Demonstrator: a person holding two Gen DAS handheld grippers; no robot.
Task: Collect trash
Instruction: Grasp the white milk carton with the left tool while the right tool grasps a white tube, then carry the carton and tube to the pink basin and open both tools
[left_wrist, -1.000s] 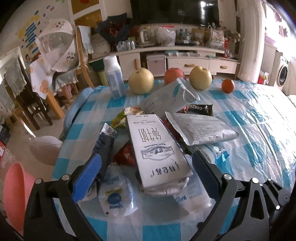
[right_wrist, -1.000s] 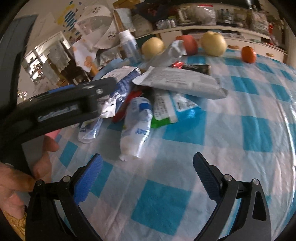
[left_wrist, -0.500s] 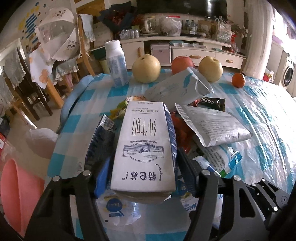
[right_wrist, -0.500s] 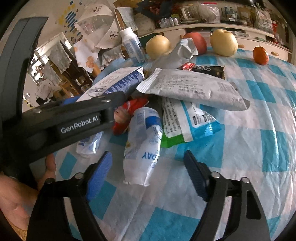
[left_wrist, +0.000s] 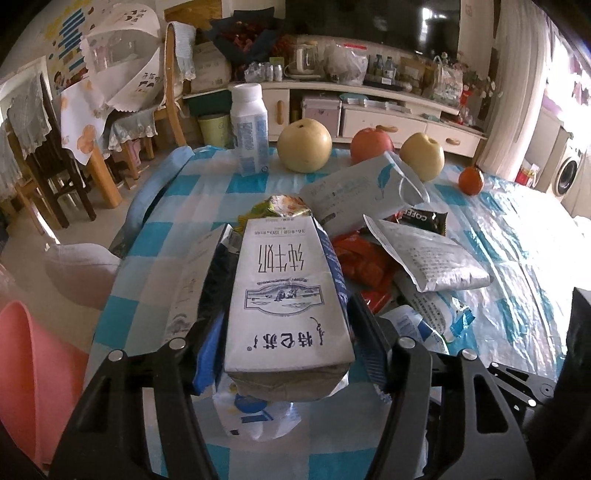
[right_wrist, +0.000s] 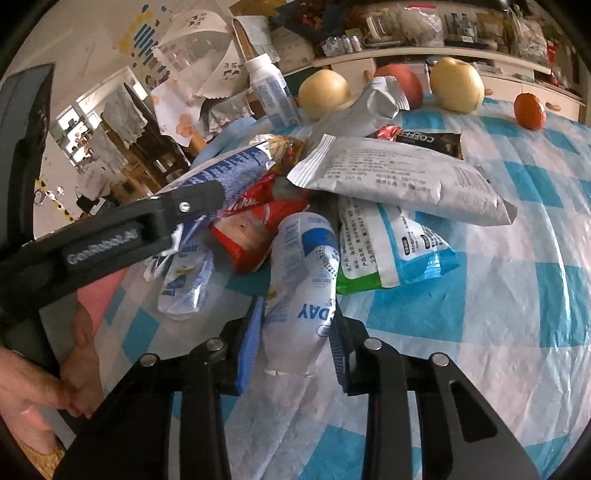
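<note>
1. trash sits heaped in one pile on the blue-and-white checked plastic-covered worktop (right_wrist: 517, 258); the long silver foil pouch with printed text (right_wrist: 399, 177) lying across the top of the pile serves as landmark.
2. left claw (left_wrist: 284, 343) is closing on the white flattened milk carton with black characters (left_wrist: 284, 291), which lies just left of the silver pouch; its blue pads sit against the carton's long sides, probably because the narrow width is the only span that fits.
3. right claw (right_wrist: 295, 332) is also closing, and the white-and-blue crumpled soft plastic pouch marked "day" (right_wrist: 306, 280), on the near side of the silver pouch, is between its pads and looks pinched at its near end, the part that sticks out free of the heap.
4. whole fruit, a pale yellow round pear (left_wrist: 304, 146) among it, and a white capped plastic bottle (left_wrist: 249, 129) stand in a row beyond the silver pouch, kept apart from the trash, so they look like things to leave.
5. pink plastic basin (left_wrist: 33, 369) shows off the worktop's edge, far left of the silver pouch; likely the place for the trash.
</note>
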